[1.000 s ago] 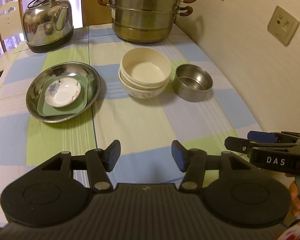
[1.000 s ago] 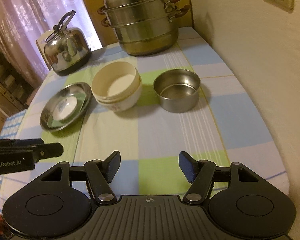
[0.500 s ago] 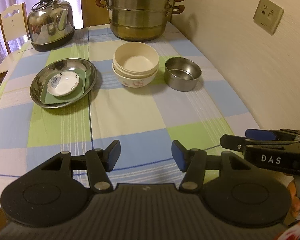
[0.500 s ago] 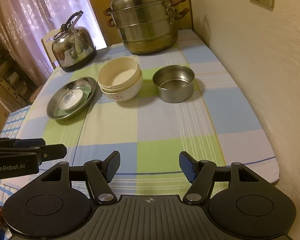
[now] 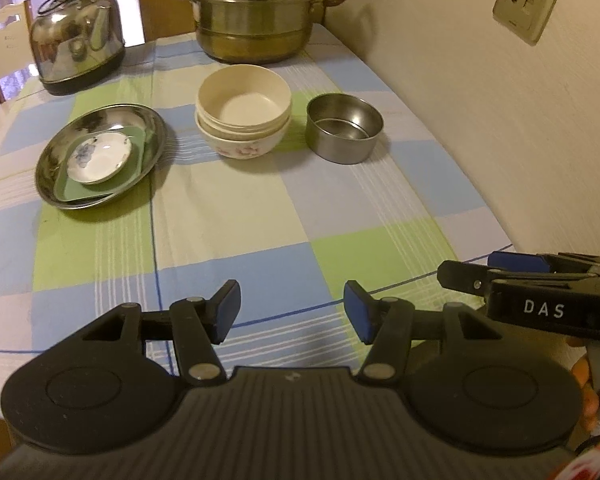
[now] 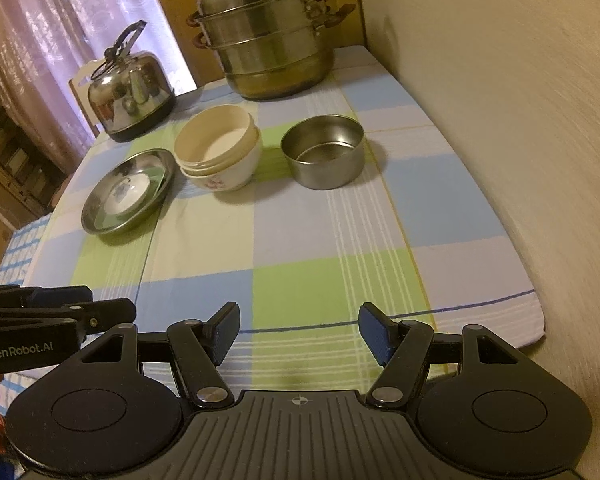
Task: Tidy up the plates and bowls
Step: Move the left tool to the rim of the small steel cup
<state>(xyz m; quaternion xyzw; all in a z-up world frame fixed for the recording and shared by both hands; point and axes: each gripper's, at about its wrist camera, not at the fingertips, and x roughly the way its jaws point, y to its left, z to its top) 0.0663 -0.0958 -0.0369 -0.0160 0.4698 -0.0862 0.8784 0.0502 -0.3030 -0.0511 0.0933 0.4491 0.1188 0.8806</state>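
Three groups stand in a row on the checked tablecloth. At the left is a steel plate holding a green square dish with a small white flowered saucer on it. A stack of cream bowls sits in the middle, and a steel bowl at the right. My left gripper hovers open over the near part of the cloth, far short of the dishes, with nothing between its fingers. My right gripper hangs beside it, open and empty too.
A lidded steel steamer pot and a kettle stand at the far end. A wall with a socket runs along the right side. A white chair is beyond the far left corner.
Both grippers have drawn back from the dishes toward the near table edge, so the dishes look smaller and farther. The jaws stand as wide as before.
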